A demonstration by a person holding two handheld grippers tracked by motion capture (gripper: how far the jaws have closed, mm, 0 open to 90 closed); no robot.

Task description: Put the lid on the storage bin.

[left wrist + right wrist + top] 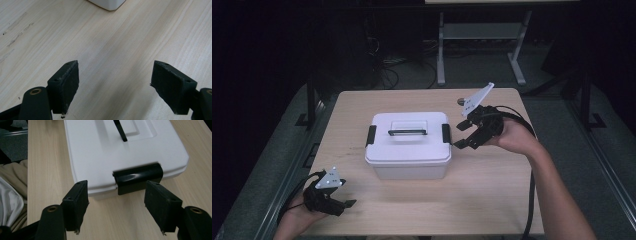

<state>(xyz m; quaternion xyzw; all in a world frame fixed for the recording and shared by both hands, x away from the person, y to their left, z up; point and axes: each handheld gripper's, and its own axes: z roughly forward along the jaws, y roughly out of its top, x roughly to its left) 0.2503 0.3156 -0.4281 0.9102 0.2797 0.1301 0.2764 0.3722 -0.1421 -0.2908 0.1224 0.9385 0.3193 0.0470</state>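
my right tool (460,134) sits just off the right end of the white plastic lidded box (408,144), jaws spread wide and holding nothing. in the right gripper view the box's glossy black side latch (137,178) lies right between those jaws, close ahead, not touched. the box rests mid-desk on the pale wooden desk (492,195), its black top handle (407,132) lying flat in the lid recess. bare wood runs all round the box, widest toward my near edge. my left tool (343,207) is low at the near left corner, well apart from the box, jaws wide and empty above bare wood. right forearm reaches in angled from the near right.
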